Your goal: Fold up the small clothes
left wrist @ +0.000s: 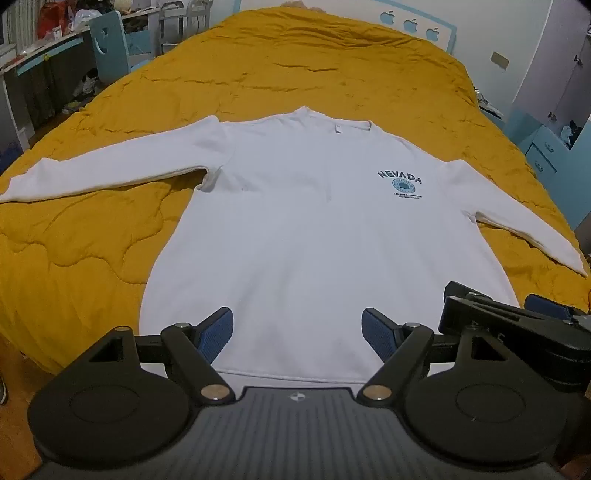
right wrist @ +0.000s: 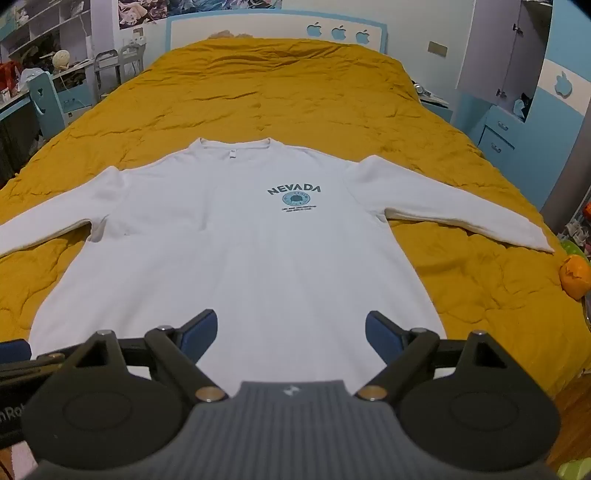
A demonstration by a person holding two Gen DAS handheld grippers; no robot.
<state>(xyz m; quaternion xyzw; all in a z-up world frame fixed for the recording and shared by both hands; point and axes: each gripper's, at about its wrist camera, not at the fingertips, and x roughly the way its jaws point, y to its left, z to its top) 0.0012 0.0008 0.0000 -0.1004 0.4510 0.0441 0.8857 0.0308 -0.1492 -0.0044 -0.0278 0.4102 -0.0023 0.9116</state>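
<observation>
While the white sweatshirt (left wrist: 295, 229) lies flat and face up on the mustard quilt (left wrist: 92, 251) — sleeves spread out to either side, collar toward the headboard (right wrist: 258, 29), hem nearest the cameras — both claws hang over that hem, tilted downward. The left gripper (left wrist: 297, 332) stands wide open above the sweatshirt's lower edge, its blue pads (left wrist: 218, 332) clear of the cloth and holding nothing. The right gripper (right wrist: 290, 334) is equally wide and empty, over the hem just beside the left one. The NEVADA print (right wrist: 294, 197) sits on the sweatshirt's chest, below the collar
</observation>
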